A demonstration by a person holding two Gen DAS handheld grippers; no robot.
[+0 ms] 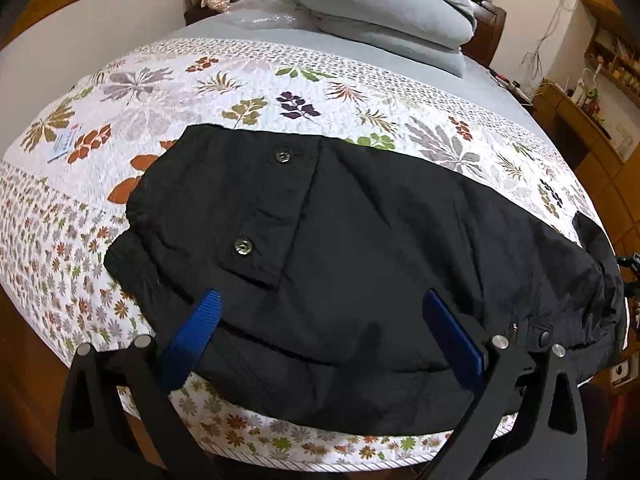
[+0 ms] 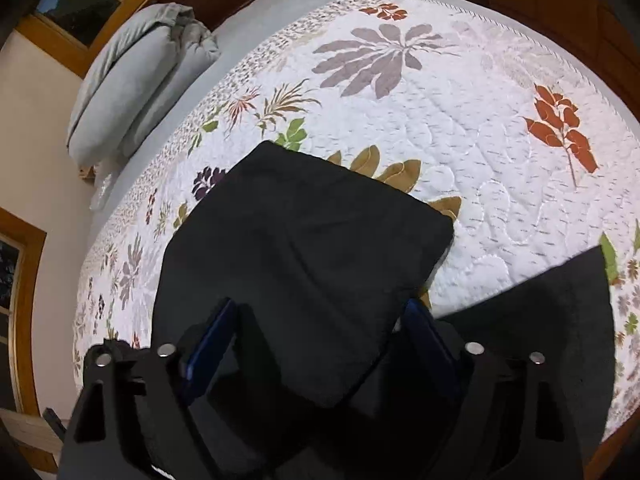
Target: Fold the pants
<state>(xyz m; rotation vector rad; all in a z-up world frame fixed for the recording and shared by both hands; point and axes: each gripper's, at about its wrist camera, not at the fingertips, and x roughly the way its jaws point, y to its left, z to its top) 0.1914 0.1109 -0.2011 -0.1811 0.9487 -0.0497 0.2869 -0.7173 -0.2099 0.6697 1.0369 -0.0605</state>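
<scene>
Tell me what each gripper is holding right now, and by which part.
Left gripper: nothing; its jaws stand open above the black pants. Right gripper: its jaws straddle a pant leg, but whether the pads press on it cannot be told.

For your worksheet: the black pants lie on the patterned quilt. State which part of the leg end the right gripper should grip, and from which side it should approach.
Grip the near hem edge of the pants leg, coming from the bed's near edge. In the right wrist view the right gripper already straddles that flat end, jaws apart, so closing there likely pinches all layers. The left gripper hovers open over the waist.
</scene>
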